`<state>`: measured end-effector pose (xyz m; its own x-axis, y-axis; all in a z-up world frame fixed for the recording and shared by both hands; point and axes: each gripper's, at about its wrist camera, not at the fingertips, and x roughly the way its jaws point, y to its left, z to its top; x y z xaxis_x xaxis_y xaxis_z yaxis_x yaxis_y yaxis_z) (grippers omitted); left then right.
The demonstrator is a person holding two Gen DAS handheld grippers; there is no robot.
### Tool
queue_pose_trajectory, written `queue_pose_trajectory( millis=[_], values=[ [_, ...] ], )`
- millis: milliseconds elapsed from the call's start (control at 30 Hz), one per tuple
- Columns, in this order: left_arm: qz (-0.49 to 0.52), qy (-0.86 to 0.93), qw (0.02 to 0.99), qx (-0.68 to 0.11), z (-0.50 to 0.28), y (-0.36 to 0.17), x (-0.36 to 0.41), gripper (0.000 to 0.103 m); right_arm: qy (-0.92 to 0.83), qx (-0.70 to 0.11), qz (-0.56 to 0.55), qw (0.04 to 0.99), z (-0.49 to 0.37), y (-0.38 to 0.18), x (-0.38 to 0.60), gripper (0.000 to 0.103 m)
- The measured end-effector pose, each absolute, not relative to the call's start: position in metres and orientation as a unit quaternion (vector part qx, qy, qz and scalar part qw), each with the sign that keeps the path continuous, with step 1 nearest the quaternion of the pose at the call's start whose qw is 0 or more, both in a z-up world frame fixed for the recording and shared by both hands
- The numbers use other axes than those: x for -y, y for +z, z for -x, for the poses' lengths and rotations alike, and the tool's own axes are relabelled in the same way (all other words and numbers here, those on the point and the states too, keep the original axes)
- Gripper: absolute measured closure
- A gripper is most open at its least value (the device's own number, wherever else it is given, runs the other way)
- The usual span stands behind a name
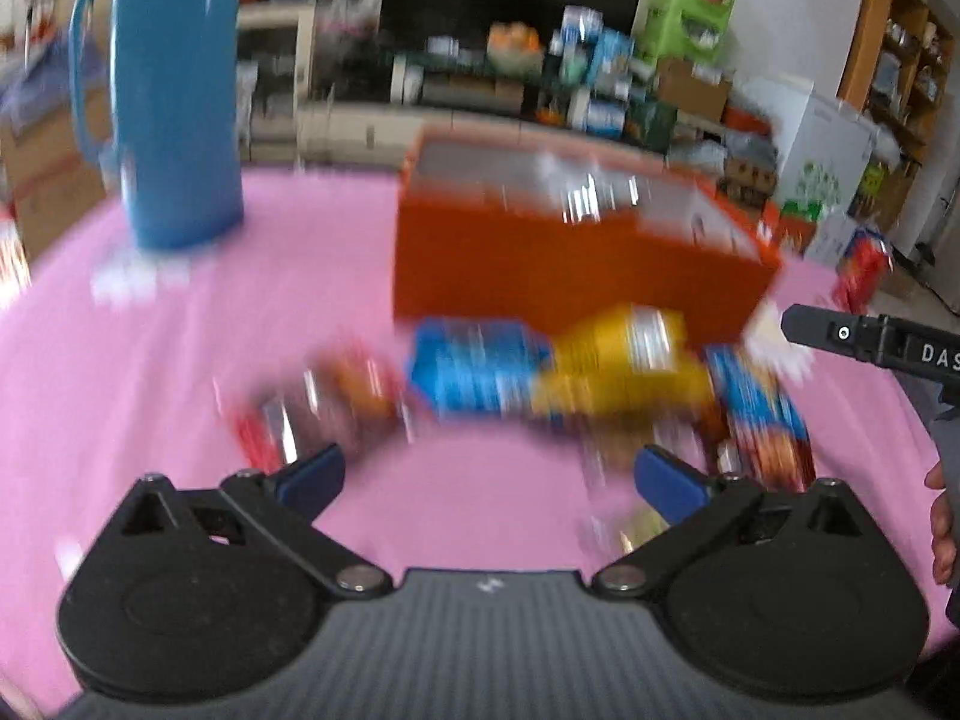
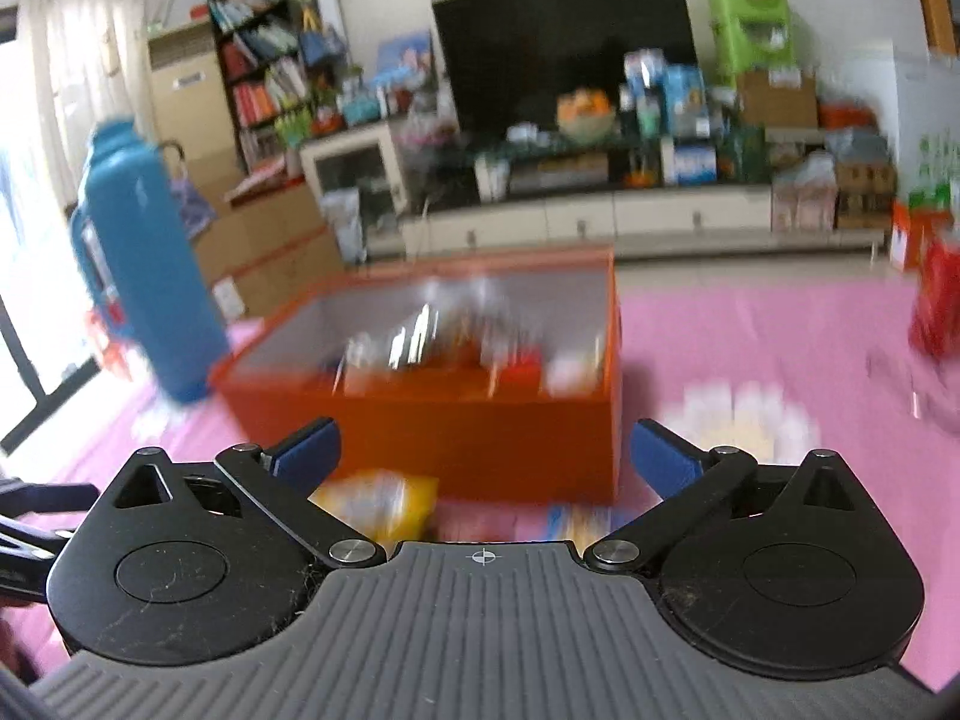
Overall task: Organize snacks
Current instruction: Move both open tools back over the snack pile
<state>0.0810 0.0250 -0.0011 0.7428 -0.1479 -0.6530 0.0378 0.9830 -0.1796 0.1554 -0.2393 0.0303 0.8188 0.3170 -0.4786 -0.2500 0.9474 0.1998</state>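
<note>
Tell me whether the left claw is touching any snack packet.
Apart. The left wrist view shows the left claw open over bare pink tablecloth, with the blue packet and yellow packet lying beyond its fingertips, by the orange box.

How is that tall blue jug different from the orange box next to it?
The blue jug stands tall and narrow with a side handle; the orange box is low, wide and squared. The jug looks closed on top; the box is open, with snack packets inside. Both sit on the pink tablecloth.
</note>
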Motion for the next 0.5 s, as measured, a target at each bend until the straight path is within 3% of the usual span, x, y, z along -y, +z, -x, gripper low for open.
queue_pose_trajectory(
  millis=[200, 333, 500],
  values=[
    [0.092, -0.079, 0.905, -0.408, -0.053, -0.035, 0.009, 0.001, 0.136, -0.326, -0.055, 0.934, -0.098, -0.012, 0.252, 0.009],
    [0.046, -0.094, 0.917, -0.385, -0.062, -0.024, 0.033, 0.001, 0.109, -0.322, -0.034, 0.940, -0.087, -0.016, 0.269, 0.009],
    [-0.005, -0.098, 0.918, -0.384, -0.085, -0.025, 0.052, 0.001, 0.089, -0.328, -0.118, 0.933, -0.094, -0.018, 0.303, 0.009]
  ],
)
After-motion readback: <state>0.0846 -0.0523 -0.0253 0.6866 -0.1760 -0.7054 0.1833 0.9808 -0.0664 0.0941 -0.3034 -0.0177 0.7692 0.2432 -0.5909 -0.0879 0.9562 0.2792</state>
